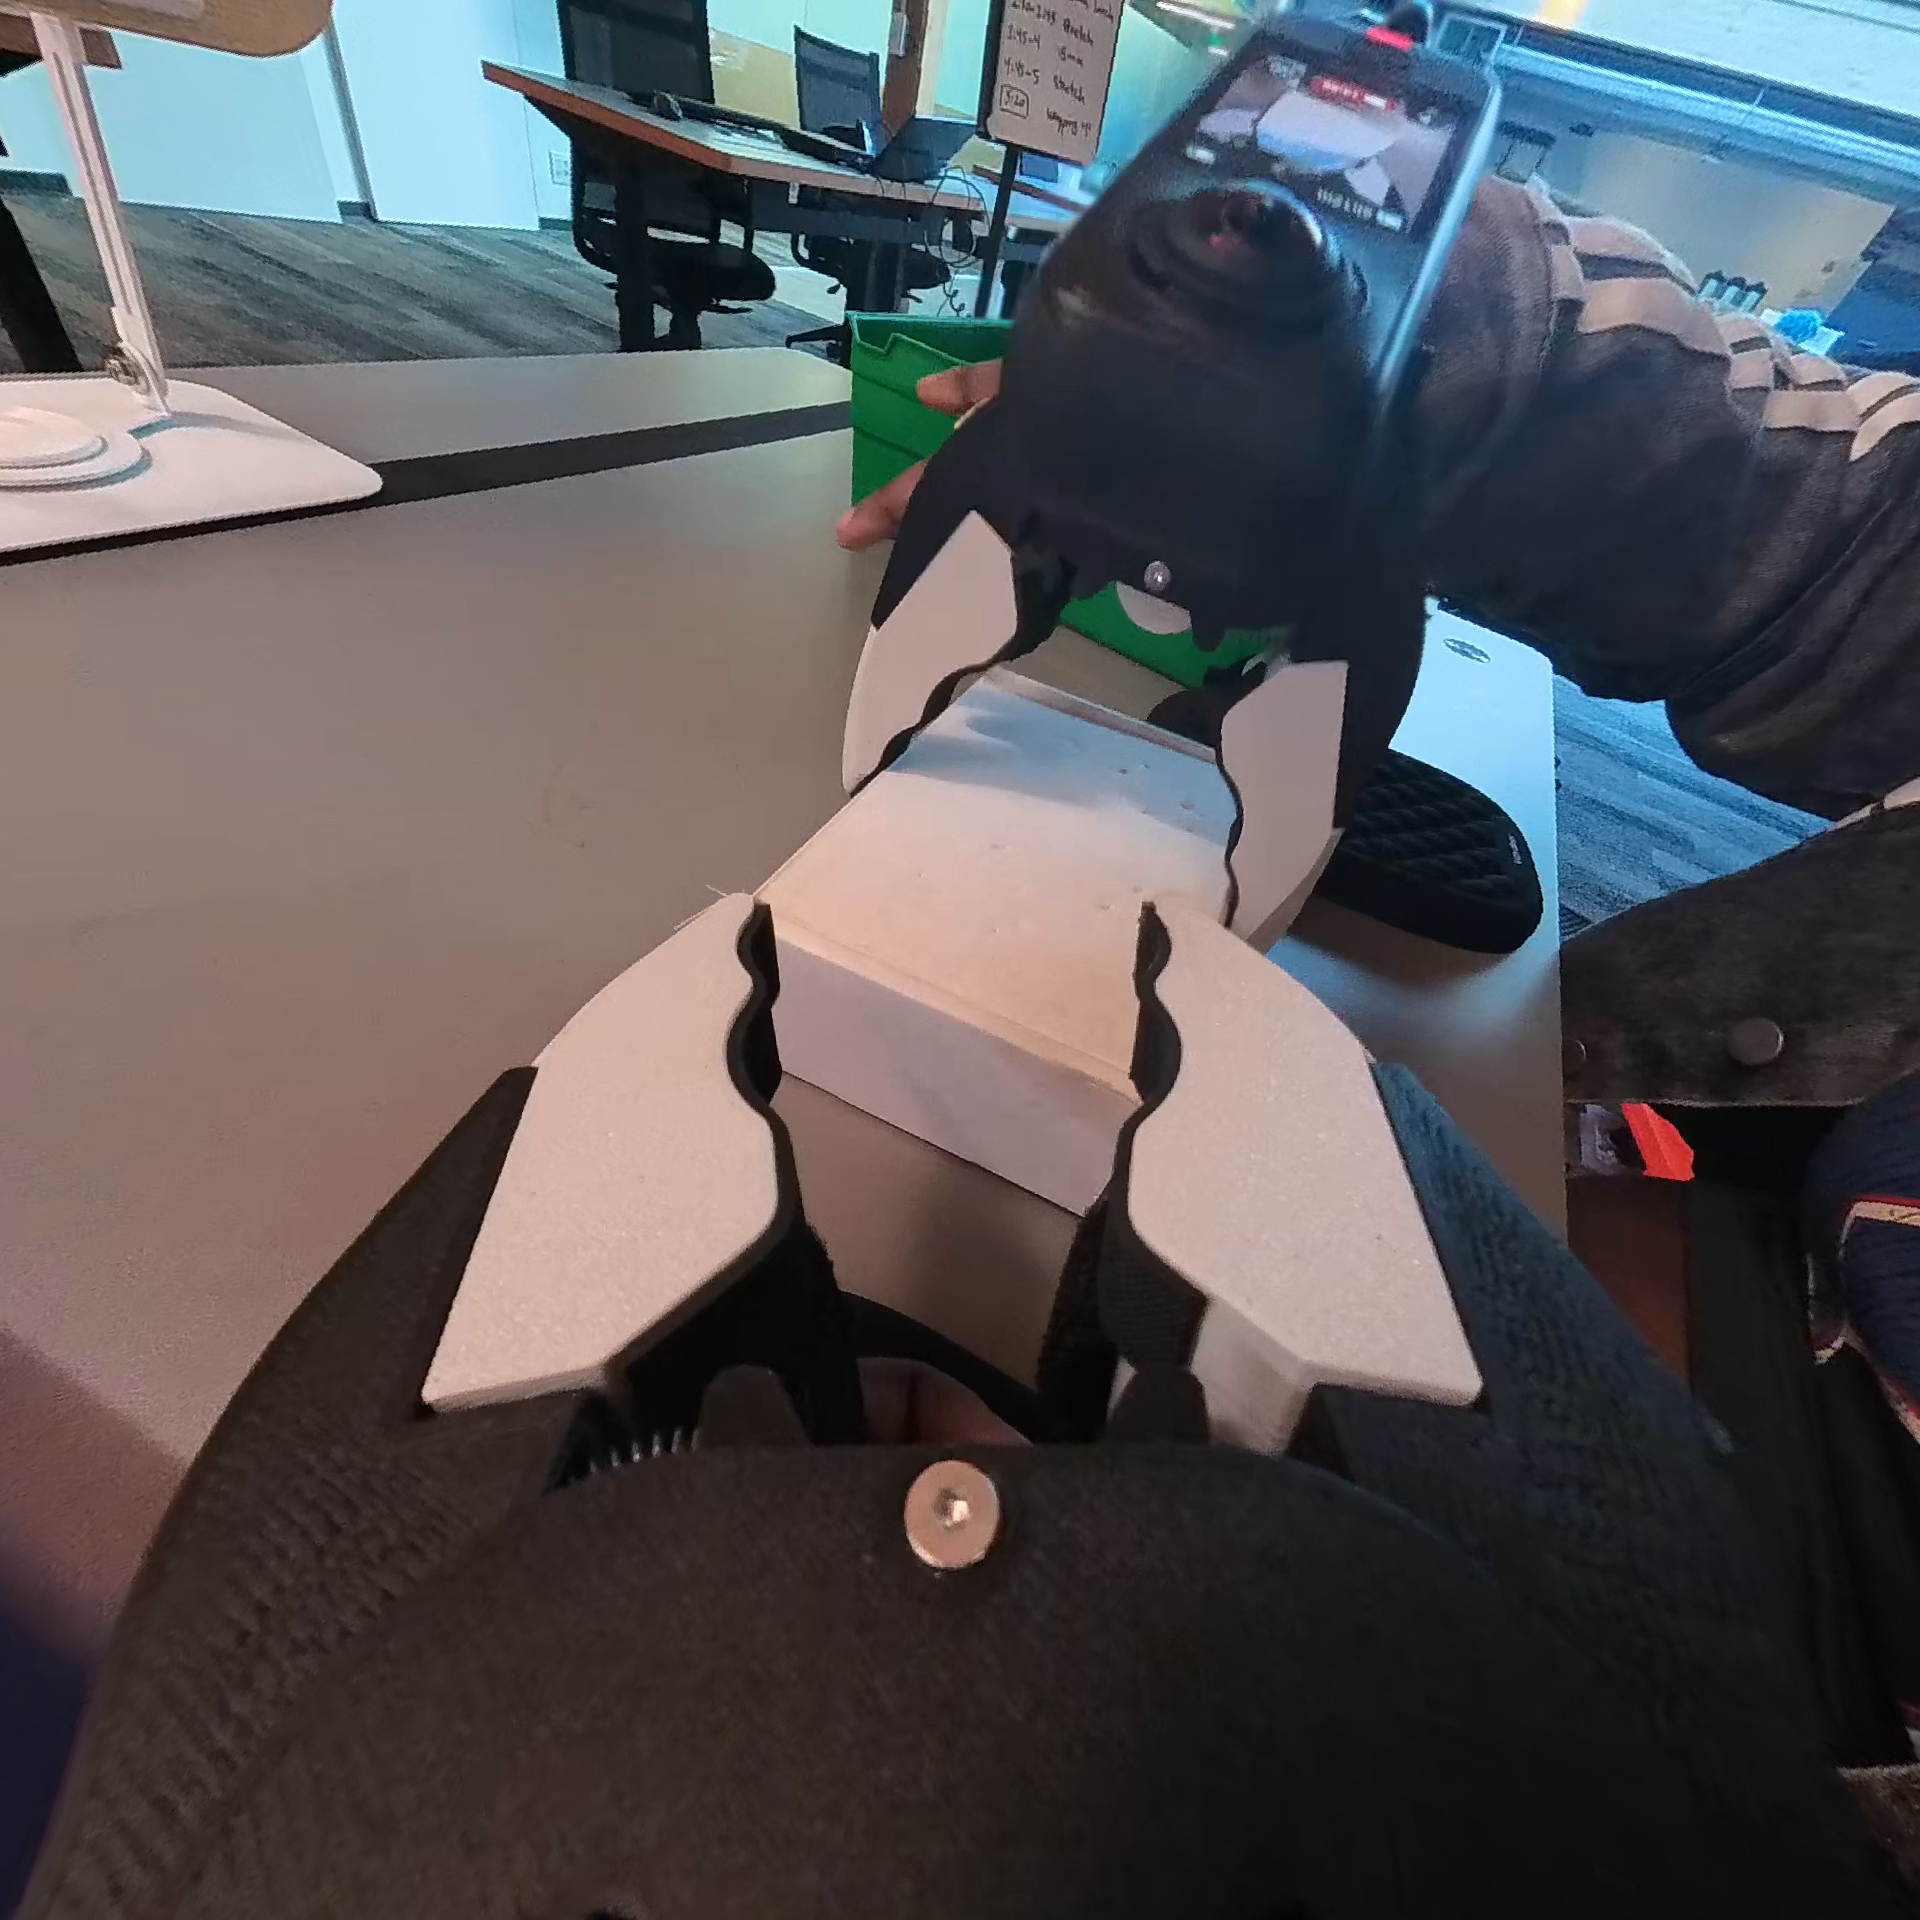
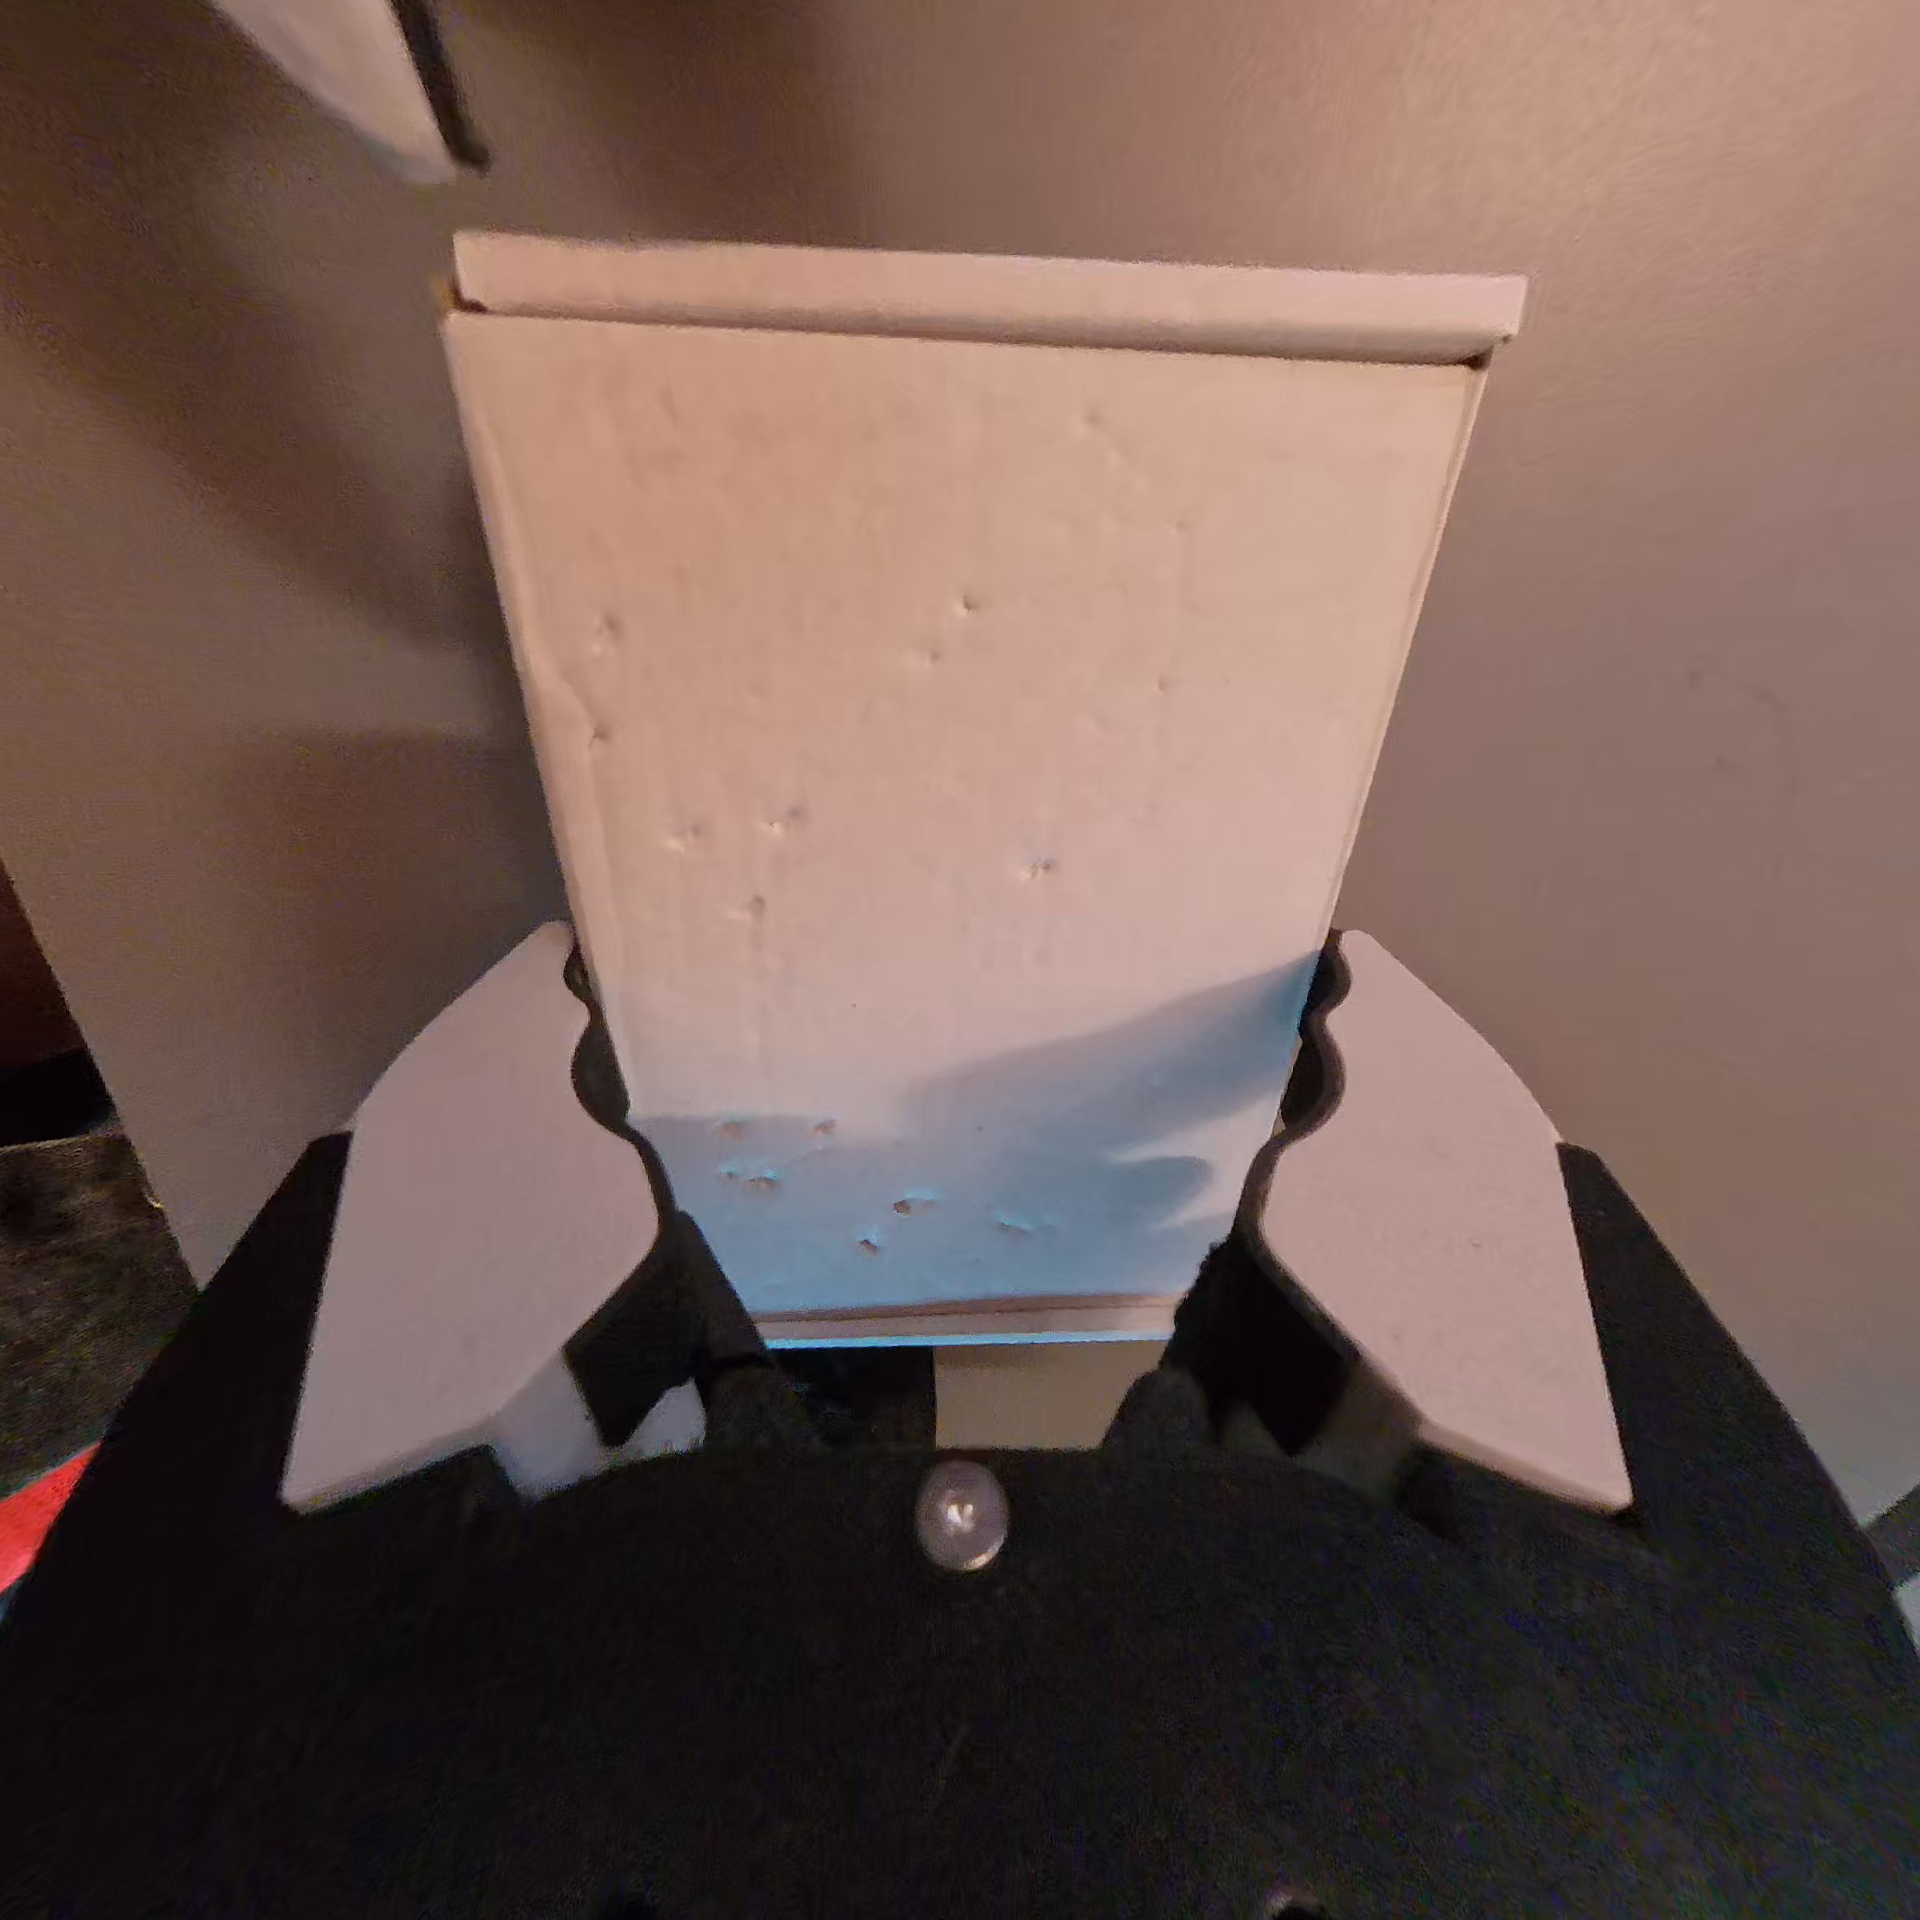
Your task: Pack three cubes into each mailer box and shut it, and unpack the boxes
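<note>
A white mailer box [image 1: 997, 883] lies shut on the grey table [image 1: 416, 779]. Its lid, with small dents, fills the right wrist view [image 2: 956, 675]. My right gripper [image 2: 954, 940] straddles one end with both fingers pressed against the box's sides. In the left wrist view it [image 1: 1049, 831] reaches in from the far side. My left gripper [image 1: 951, 914] is open at the opposite end, its tips level with the box's corners. One of its fingers [image 2: 395, 94] shows just beyond that end in the right wrist view. No cubes are in view.
A green bin [image 1: 904, 416] stands behind the right gripper. A black mesh pad [image 1: 1434, 862] lies at the table's right edge. A white stand with a flat base [image 1: 156, 457] sits at the far left. A person's sleeve [image 1: 1662, 499] comes in from the right. Left tips to right tips: about 11 centimetres.
</note>
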`<act>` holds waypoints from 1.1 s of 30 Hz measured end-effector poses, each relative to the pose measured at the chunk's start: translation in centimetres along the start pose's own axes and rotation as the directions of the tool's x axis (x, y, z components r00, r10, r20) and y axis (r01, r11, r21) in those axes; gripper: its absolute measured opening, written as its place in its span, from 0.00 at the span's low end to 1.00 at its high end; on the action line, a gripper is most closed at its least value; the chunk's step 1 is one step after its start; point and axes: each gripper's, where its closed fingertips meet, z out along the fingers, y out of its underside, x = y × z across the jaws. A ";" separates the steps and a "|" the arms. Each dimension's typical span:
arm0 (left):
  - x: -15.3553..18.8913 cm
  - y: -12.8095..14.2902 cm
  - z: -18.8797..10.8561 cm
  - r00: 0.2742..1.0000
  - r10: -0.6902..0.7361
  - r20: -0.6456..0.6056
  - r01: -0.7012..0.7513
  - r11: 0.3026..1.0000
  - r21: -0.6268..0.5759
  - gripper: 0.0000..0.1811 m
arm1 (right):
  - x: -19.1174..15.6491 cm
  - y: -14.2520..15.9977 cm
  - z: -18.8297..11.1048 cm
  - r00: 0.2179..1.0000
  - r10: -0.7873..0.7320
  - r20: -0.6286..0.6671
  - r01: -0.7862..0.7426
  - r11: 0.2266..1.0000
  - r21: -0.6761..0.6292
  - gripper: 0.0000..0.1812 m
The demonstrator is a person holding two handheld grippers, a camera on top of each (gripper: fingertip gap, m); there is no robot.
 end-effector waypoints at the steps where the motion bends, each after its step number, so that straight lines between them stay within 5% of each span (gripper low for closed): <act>1: 0.0 0.0 0.0 1.000 0.001 0.001 -0.001 1.000 -0.002 0.37 | 0.0 -0.1 -0.1 1.000 0.009 0.008 -0.009 1.000 0.007 0.69; 8: -0.1 0.1 0.0 1.000 -0.002 0.004 0.002 1.000 -0.004 0.36 | 0.9 0.5 -2.6 0.999 0.044 -0.022 -0.043 0.998 0.054 0.69; 13: -0.1 0.2 0.1 1.000 -0.005 0.009 0.005 1.000 -0.009 0.36 | 2.9 4.1 -7.0 0.987 0.125 -0.097 -0.118 0.990 0.078 0.69; 25: -0.5 0.3 0.1 0.999 -0.043 0.016 0.043 0.999 -0.013 0.35 | 5.5 23.5 -16.9 0.794 0.538 -0.281 -0.507 0.843 0.181 0.69; 33: -0.7 0.3 0.1 0.998 -0.065 0.014 0.065 0.998 -0.013 0.35 | 3.9 33.8 -14.0 0.665 0.697 -0.270 -0.702 0.706 0.092 0.69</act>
